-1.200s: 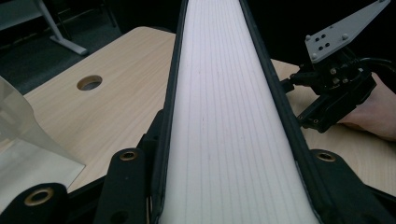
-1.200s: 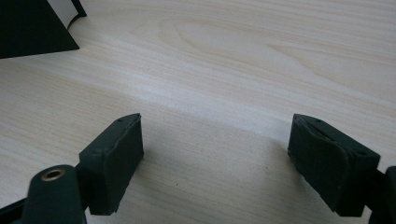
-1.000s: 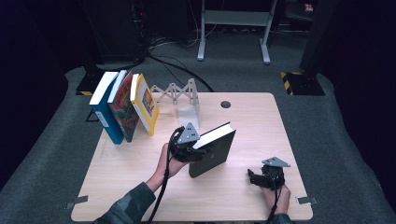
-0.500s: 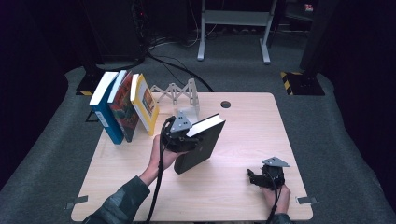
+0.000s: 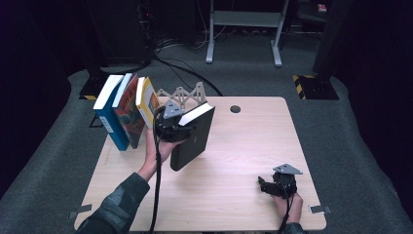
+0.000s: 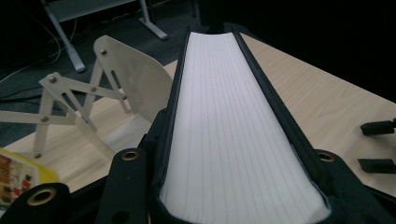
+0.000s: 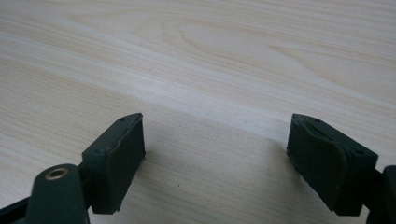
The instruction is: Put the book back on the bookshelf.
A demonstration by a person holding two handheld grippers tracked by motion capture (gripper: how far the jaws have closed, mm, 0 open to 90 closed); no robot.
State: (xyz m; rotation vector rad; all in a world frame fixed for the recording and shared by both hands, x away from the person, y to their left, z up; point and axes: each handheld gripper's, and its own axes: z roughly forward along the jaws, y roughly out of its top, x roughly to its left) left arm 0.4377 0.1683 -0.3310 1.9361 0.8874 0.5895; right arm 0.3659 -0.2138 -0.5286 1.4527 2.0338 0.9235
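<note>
A thick black book point(image 5: 194, 141) hangs tilted above the middle of the table, white page edge up. My left gripper point(image 5: 183, 122) is shut on its upper end, just right of the yellow book point(image 5: 146, 103). In the left gripper view the page edge point(image 6: 224, 116) runs away between the jaws of that gripper point(image 6: 238, 156), which press on both covers. Near the front right edge my right gripper point(image 5: 265, 186) rests low over the table, open. Its view has bare wood between the jaws of the gripper point(image 7: 215, 154).
A blue book point(image 5: 109, 117), a red one point(image 5: 129, 117) and the yellow one lean in a row at the table's left back. A white scissor-type bookend point(image 5: 187, 93) stands behind the black book. A cable hole point(image 5: 235, 108) lies at the back edge.
My left gripper has lifted the black book and carried it up and left, closer to the row of books and the bookend. The right gripper has stayed put.
</note>
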